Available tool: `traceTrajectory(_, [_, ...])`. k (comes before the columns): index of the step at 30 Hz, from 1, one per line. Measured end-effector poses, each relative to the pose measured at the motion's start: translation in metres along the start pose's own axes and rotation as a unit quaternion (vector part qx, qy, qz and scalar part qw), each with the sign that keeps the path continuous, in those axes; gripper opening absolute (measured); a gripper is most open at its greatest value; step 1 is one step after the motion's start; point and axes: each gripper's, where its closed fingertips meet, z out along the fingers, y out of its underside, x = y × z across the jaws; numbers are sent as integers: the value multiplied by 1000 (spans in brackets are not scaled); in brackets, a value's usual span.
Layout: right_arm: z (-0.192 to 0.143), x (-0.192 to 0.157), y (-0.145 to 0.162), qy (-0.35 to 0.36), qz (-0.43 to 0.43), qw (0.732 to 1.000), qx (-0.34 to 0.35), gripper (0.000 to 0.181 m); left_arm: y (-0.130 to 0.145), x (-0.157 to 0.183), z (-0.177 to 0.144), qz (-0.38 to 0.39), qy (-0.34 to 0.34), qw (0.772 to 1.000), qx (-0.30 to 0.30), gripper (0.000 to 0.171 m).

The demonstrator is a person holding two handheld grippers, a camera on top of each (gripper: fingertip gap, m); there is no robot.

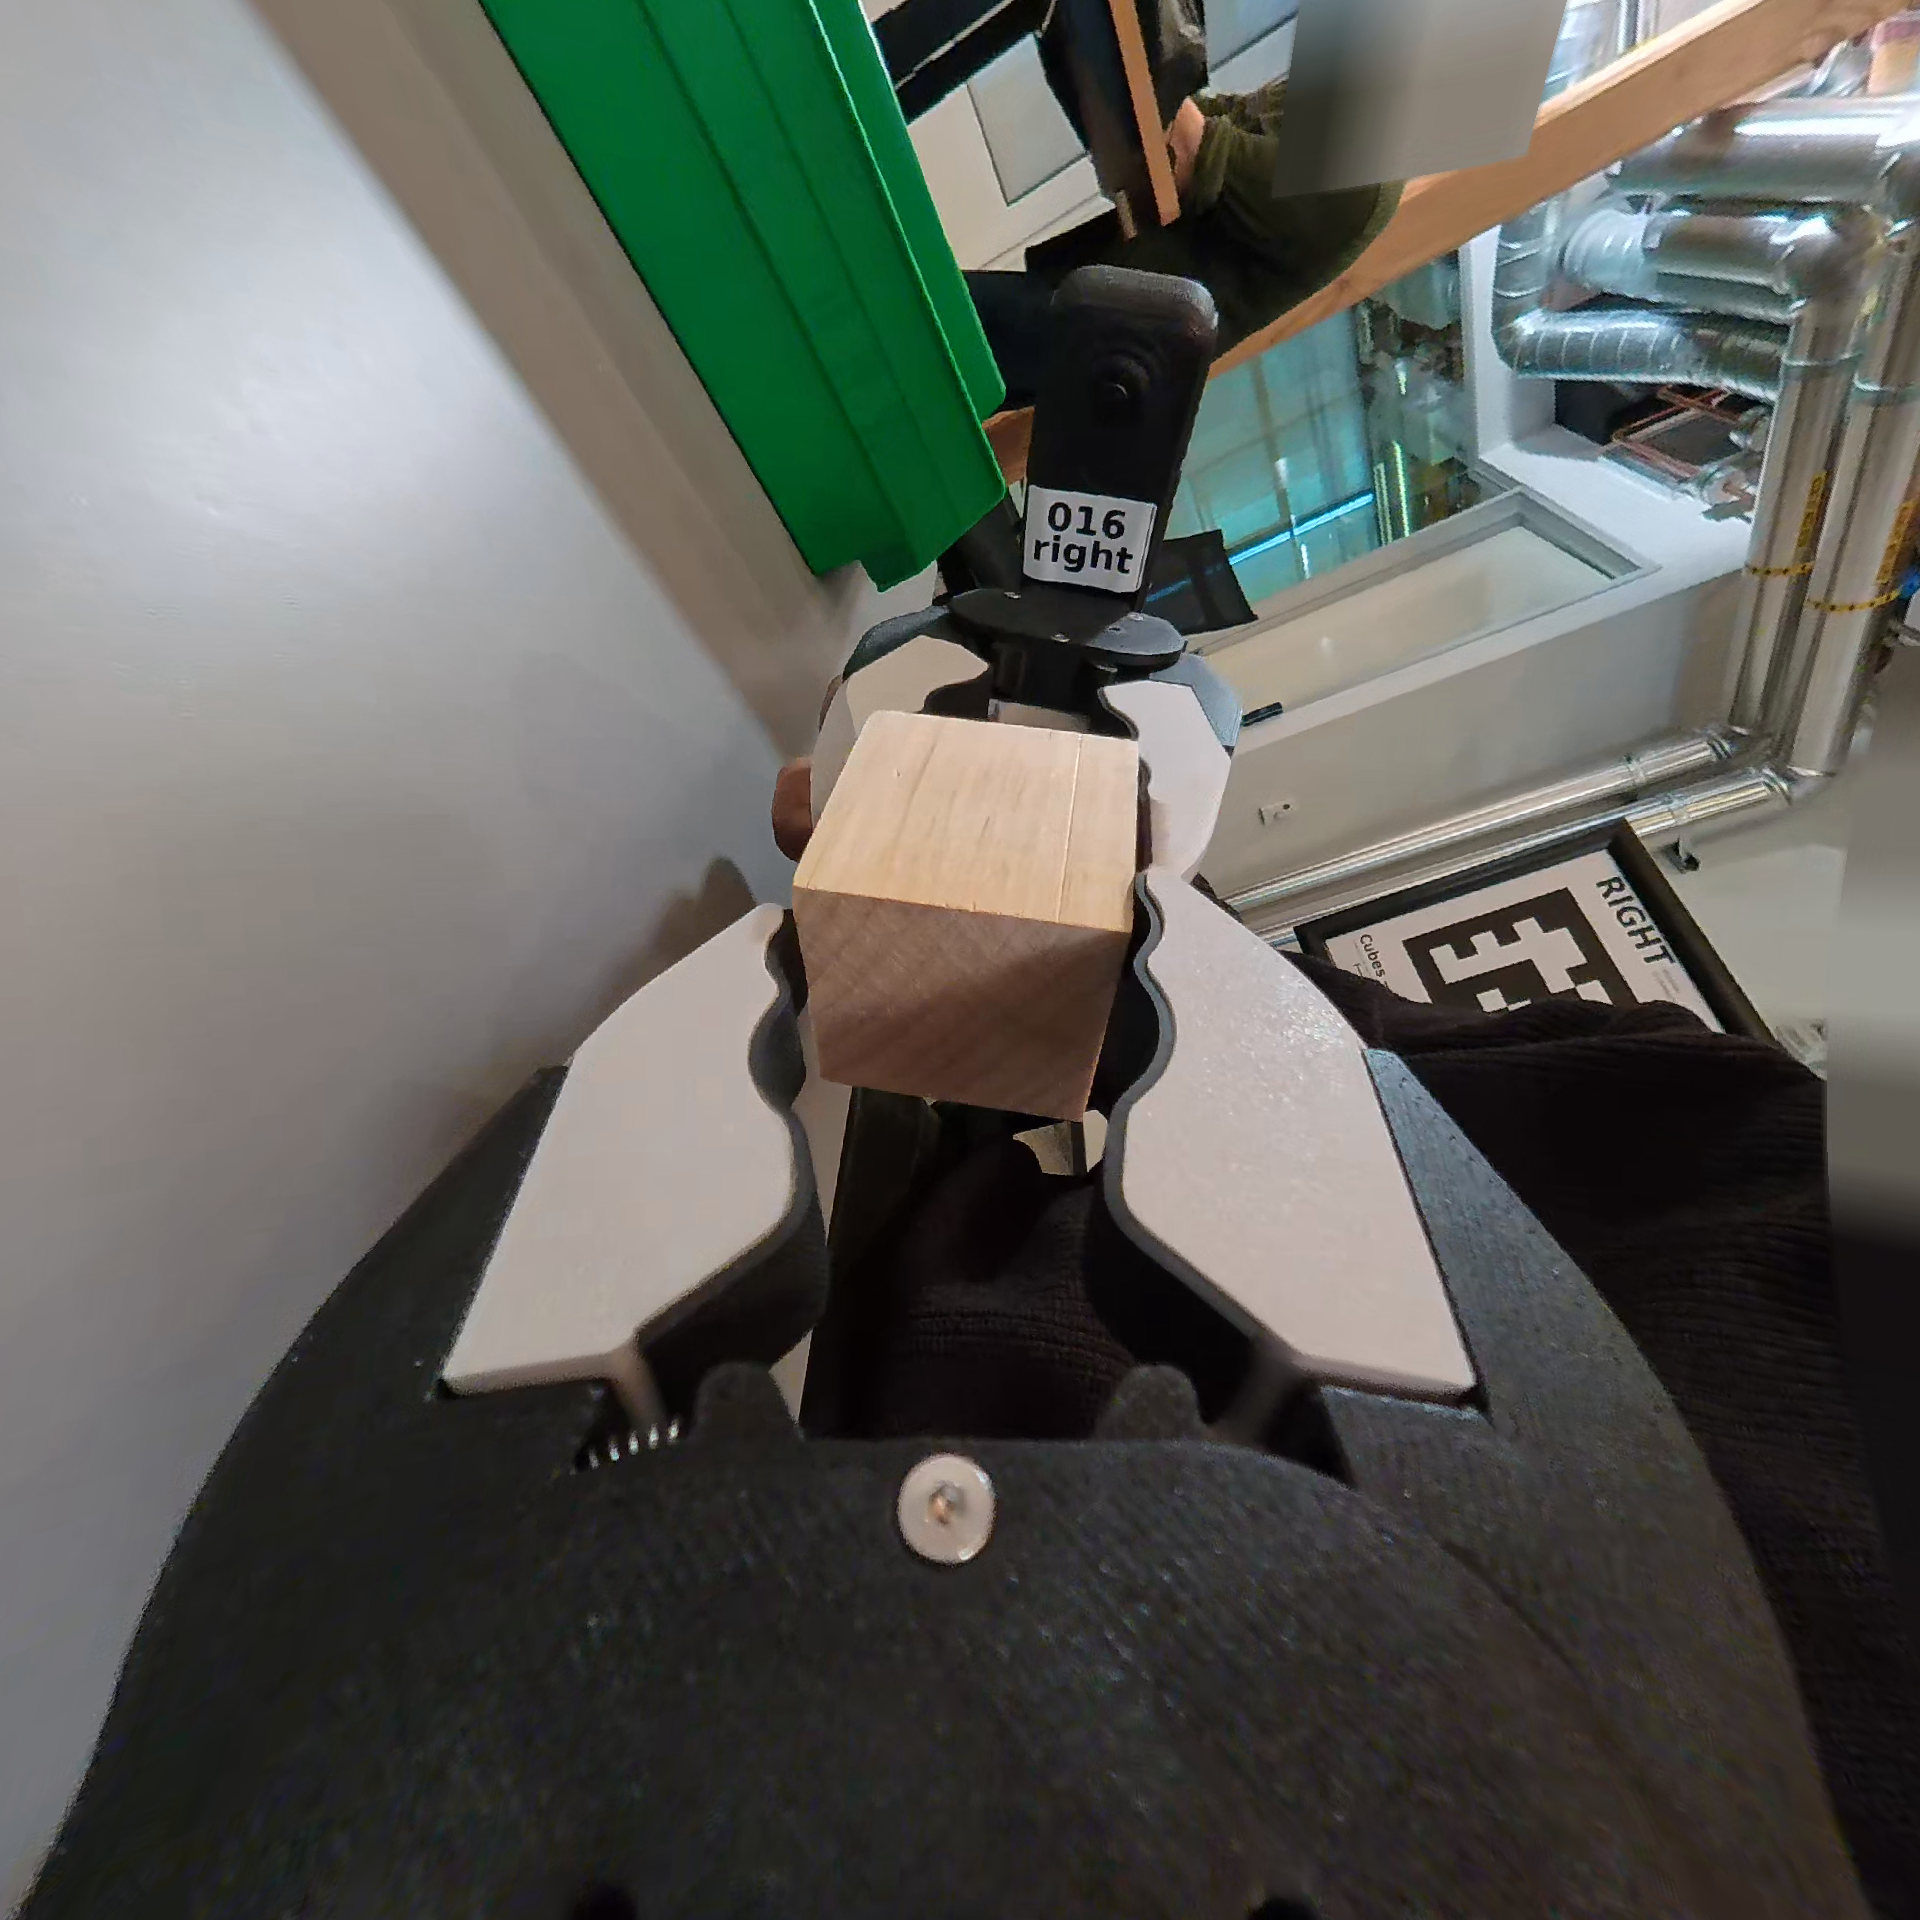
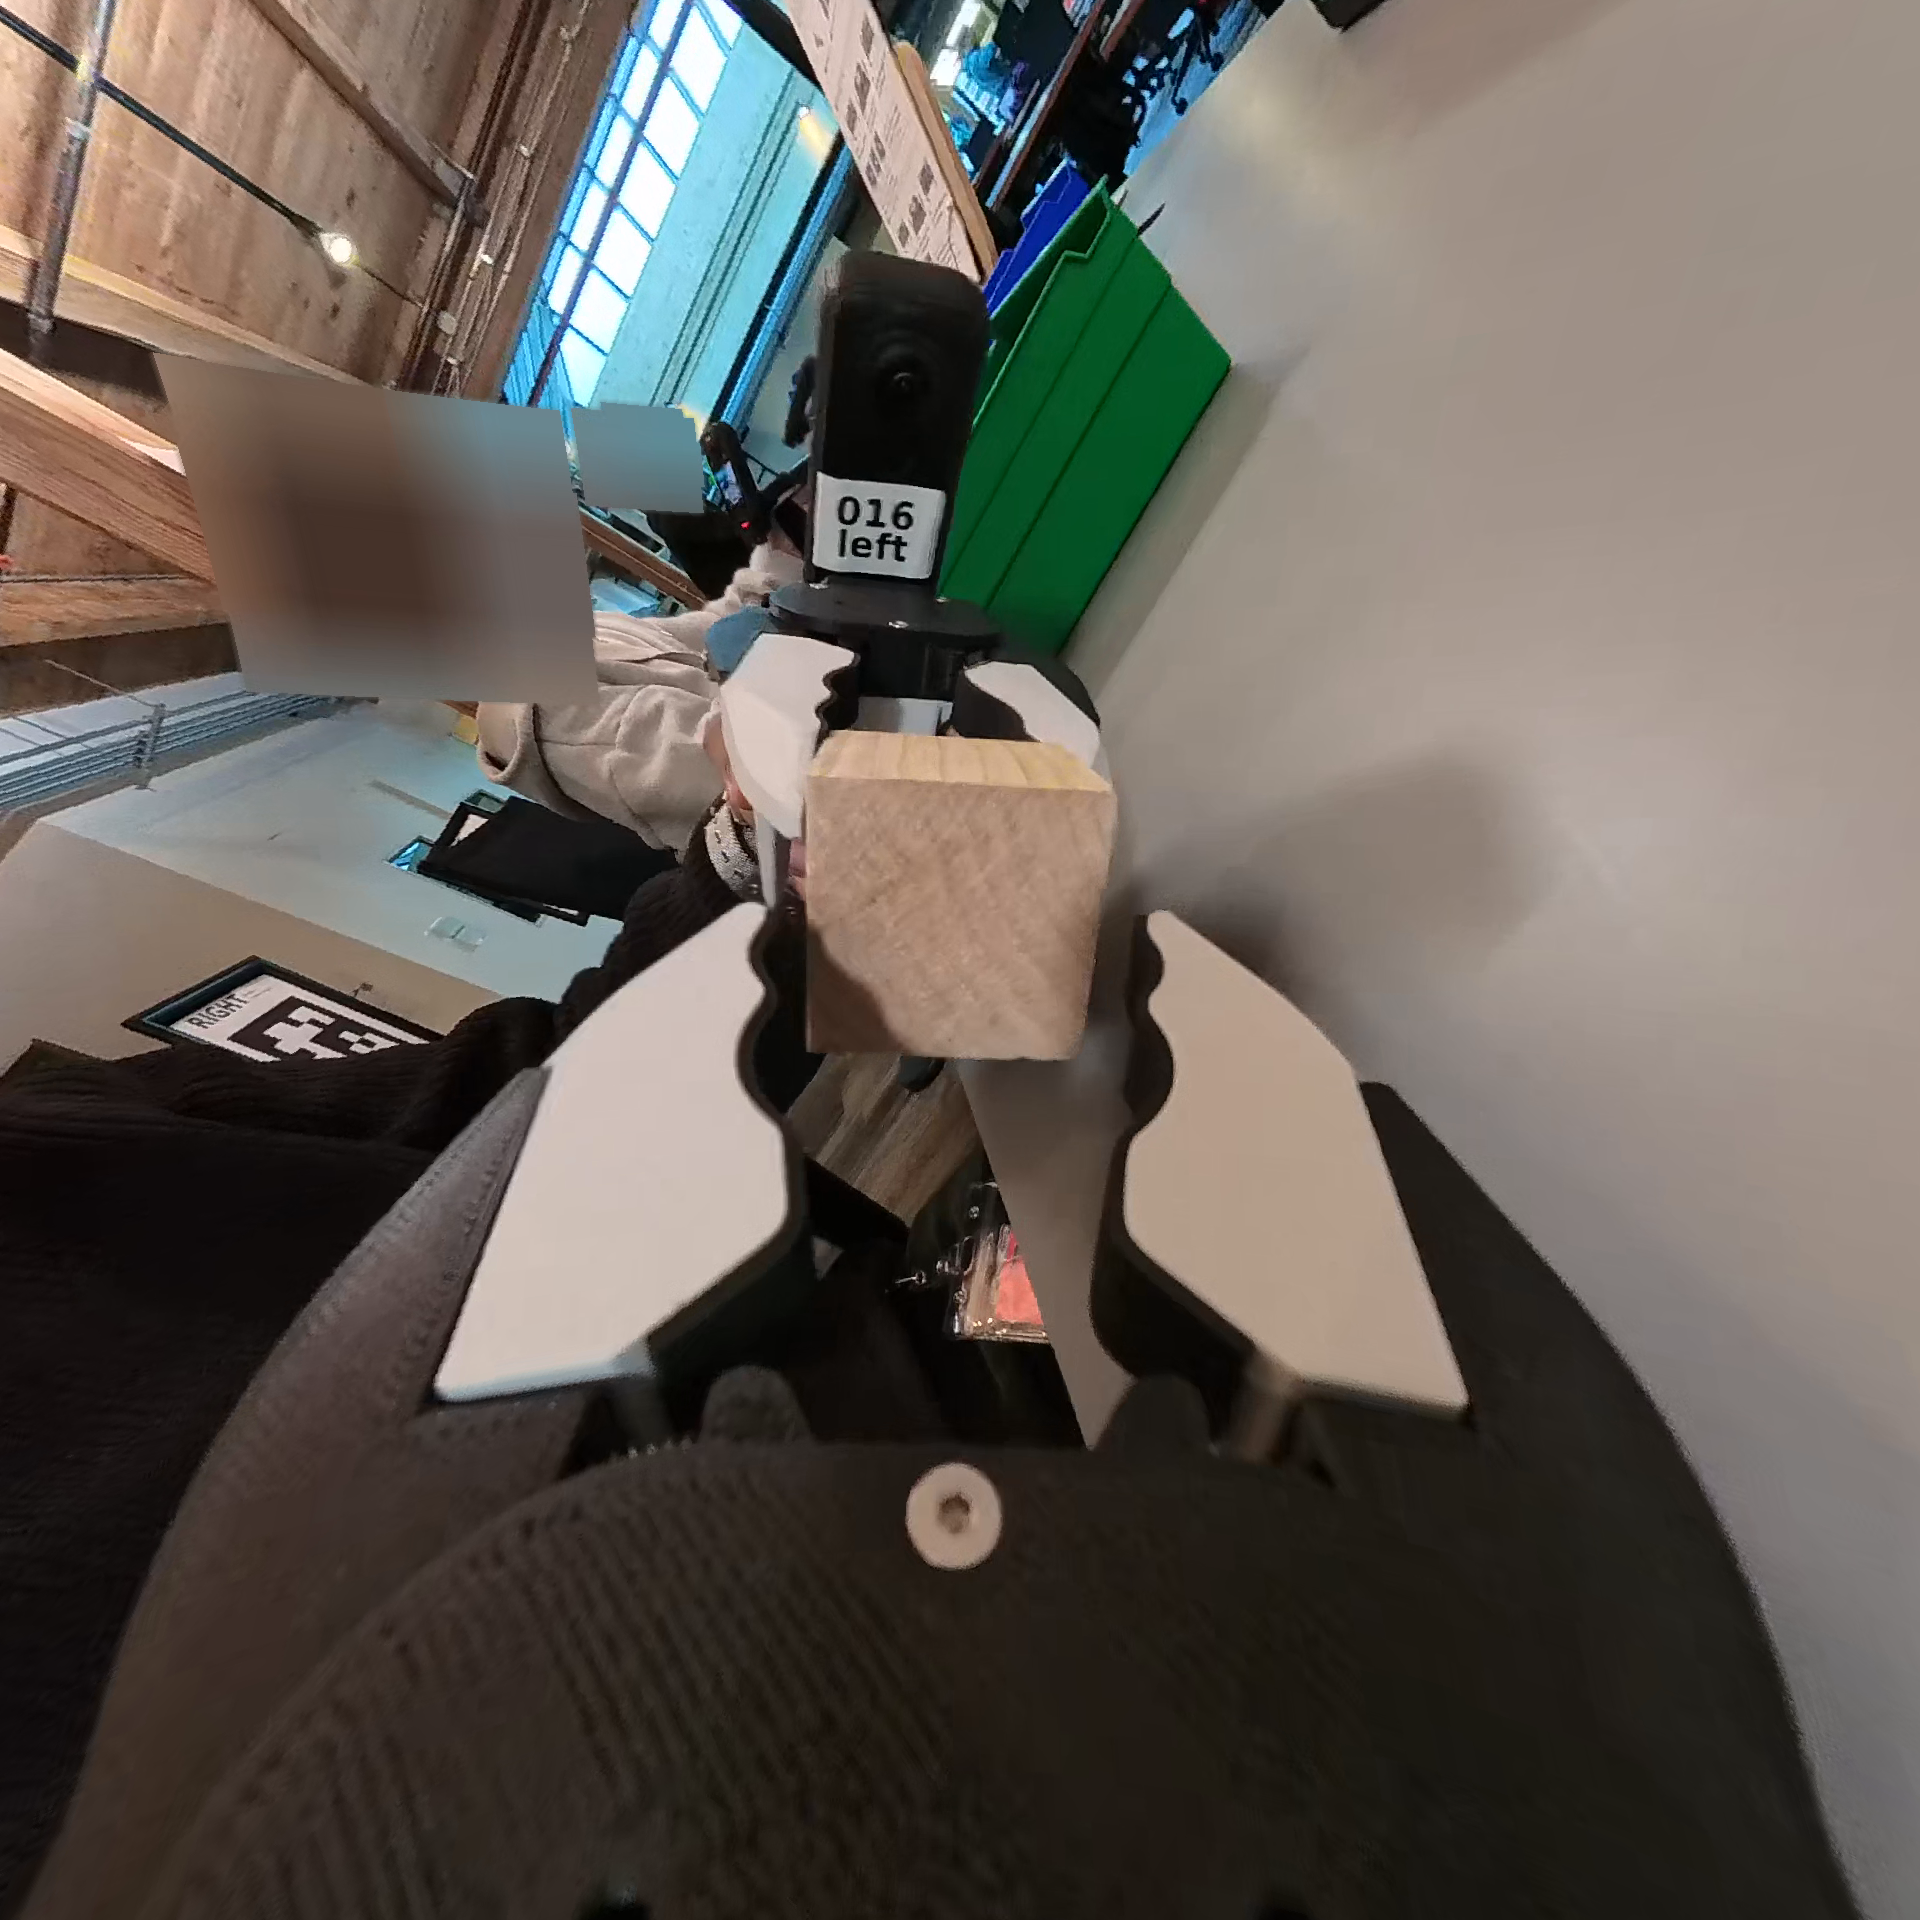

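Wooden cube (image 1: 956,862) | left gripper (image 1: 961,925) clamps it | right gripper (image 2: 956,935) fingers (image 2: 644,1143) apart around it | green bins (image 2: 1081,436) behind

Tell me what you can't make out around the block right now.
- Left wrist view: the wooden block hides the right hand-held gripper's fingertips.
- Right wrist view: the wooden block hides the left hand-held gripper's fingertips.
- Both views: blur patches cover people's heads; the picture edge cuts off the green bins.
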Motion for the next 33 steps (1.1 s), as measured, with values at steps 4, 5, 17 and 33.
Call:
traceTrajectory(4, [0,1,1,1,2,1000,-3,62,1,0,1,-1,1,1000,-3,61])
traceTrajectory(5, [0,2,1,2,4,1000,-3,61,2,0,2,-2,1,1000,-4,61])
traceTrajectory(17, [3,6,5,3,24,1000,-10,55,6,-6,4,-11,-8,1000,-9,61])
traceTrajectory(33, [8,7,8,-11,38,999,-17,59,5,-5,7,-20,-9,1000,-3,61])
